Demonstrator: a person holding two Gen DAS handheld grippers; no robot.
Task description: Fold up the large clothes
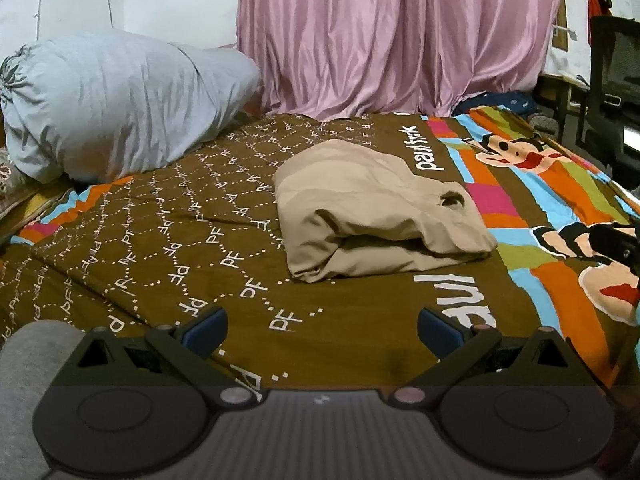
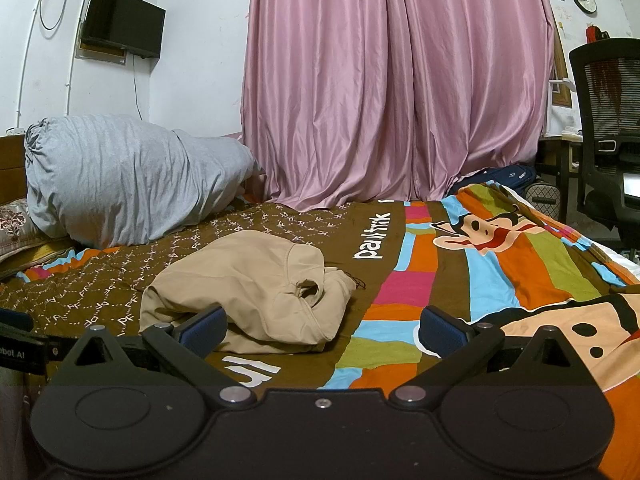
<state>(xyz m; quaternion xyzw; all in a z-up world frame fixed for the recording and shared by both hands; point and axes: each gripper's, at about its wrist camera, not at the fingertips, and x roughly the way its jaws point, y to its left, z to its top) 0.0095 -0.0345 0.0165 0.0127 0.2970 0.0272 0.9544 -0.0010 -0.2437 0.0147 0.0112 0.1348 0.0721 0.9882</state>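
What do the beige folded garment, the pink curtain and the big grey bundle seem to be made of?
Beige garment: probably matte woven cotton or twill; it holds soft, thick folds without shine.
Pink curtain: likely satin or polyester; glossy highlights run down its pleats.
Grey bundle: looks like soft jersey or cotton cloth over stuffing; dull, finely wrinkled, gathered at one end. Its contents are hidden.

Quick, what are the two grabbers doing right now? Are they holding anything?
Left hand-held gripper: open, holding nothing, short of the folded tan clothes.
Right hand-held gripper: open, holding nothing, above the bedsheet.
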